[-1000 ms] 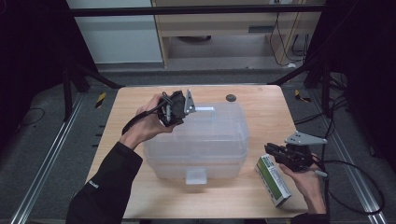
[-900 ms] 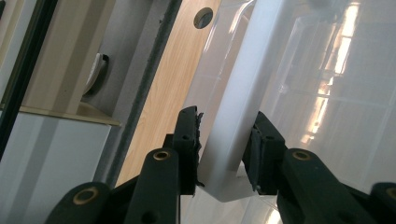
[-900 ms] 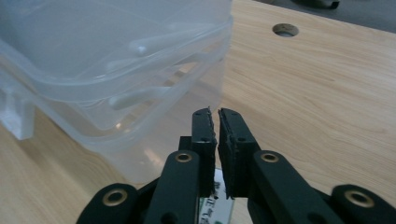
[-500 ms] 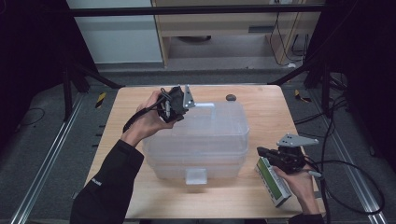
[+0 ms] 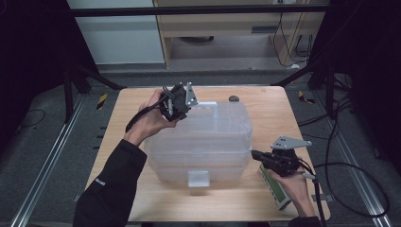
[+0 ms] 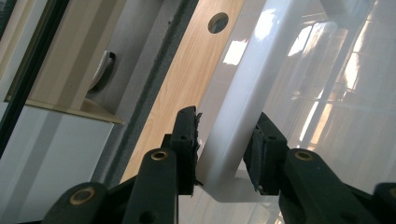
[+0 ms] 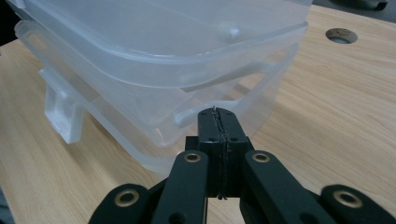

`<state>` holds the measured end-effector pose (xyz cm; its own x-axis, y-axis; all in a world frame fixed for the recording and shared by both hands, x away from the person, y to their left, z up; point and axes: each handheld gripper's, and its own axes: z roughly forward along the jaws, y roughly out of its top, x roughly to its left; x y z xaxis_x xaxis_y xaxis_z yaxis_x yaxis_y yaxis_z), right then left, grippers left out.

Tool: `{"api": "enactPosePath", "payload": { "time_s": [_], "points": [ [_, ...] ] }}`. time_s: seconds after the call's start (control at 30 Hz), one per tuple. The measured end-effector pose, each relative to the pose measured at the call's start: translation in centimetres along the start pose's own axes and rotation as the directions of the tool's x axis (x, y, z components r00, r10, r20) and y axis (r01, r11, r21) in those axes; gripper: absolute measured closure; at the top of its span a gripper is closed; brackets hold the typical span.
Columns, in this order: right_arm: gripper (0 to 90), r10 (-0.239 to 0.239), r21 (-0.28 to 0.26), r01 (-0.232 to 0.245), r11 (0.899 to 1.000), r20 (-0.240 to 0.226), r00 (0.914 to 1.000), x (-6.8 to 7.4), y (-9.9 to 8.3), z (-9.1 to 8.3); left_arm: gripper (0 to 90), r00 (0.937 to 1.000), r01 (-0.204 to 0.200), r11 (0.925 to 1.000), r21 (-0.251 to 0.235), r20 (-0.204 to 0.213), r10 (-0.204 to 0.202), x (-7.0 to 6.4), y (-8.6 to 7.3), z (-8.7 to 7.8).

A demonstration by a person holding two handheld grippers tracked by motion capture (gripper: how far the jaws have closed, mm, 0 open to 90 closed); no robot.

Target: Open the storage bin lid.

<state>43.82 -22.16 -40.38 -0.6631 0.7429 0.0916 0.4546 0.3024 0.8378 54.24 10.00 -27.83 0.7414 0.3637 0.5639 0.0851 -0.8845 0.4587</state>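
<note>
A clear plastic storage box [image 5: 203, 137] with its lid on stands in the middle of the wooden table [image 5: 118, 142]. At its far left corner my left gripper [image 5: 185, 109] is held tilted. In the left gripper view the left gripper [image 6: 226, 116] has both jaws pressed against a white latch bar [image 6: 233, 93] on the box's lid [image 6: 345, 93]. My right gripper [image 5: 255, 153] is low at the box's right side. Its jaws are together with nothing between them, and the right gripper [image 7: 219, 114] points at the box's rim [image 7: 163, 126], a little short of it.
A green-and-white carton [image 5: 278, 191] lies on the table under the person's right hand. A round hole [image 5: 233, 98] sits in the table top behind the box. Metal rails and cables run along the floor on both sides.
My right gripper has moved left, closer to the box's right side. My left gripper has stayed at the far left corner, shifting only slightly.
</note>
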Motion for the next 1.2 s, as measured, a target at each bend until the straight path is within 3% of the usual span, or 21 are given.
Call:
{"api": "enactPosePath", "payload": {
  "time_s": [0.4,0.53,0.63,0.9,1.1,1.17,1.2],
  "points": [
    [90.0,0.022,-0.073,-0.025,0.997,-0.042,0.9989,0.3,0.4,0.2,66.2,0.9999,0.010,0.9999,-0.003,0.007,-0.010,0.1,-0.1,0.1],
    [90.0,0.019,-0.067,-0.022,0.998,-0.041,0.9990,0.3,0.4,0.2,65.5,0.9998,0.018,0.9998,-0.011,0.008,-0.018,-0.1,-0.2,0.0],
    [90.0,0.016,-0.061,-0.019,0.998,-0.040,0.9991,0.3,0.3,0.3,59.8,0.9996,0.027,0.9995,-0.019,0.007,-0.027,-0.1,-0.4,-0.2],
    [90.0,0.012,-0.048,-0.014,0.999,-0.040,0.9991,0.3,0.2,0.4,51.9,0.9981,0.059,0.9971,-0.048,0.019,-0.058,-0.1,-1.6,-1.9],
    [90.0,0.012,-0.046,-0.014,0.999,-0.038,0.9992,0.4,0.2,0.4,50.8,0.9937,0.112,0.9907,-0.077,0.005,-0.112,0.1,-3.1,-3.7],
    [89.9,0.012,-0.044,-0.014,0.999,-0.038,0.9992,0.4,0.2,0.4,51.9,0.9897,0.142,0.9866,-0.080,-0.005,-0.143,0.2,-3.8,-4.1],
    [89.9,0.012,-0.045,-0.013,0.999,-0.038,0.9992,0.4,0.2,0.4,52.5,0.9837,0.178,0.9801,-0.088,-0.014,-0.179,0.4,-4.6,-4.4]
  ]
}}
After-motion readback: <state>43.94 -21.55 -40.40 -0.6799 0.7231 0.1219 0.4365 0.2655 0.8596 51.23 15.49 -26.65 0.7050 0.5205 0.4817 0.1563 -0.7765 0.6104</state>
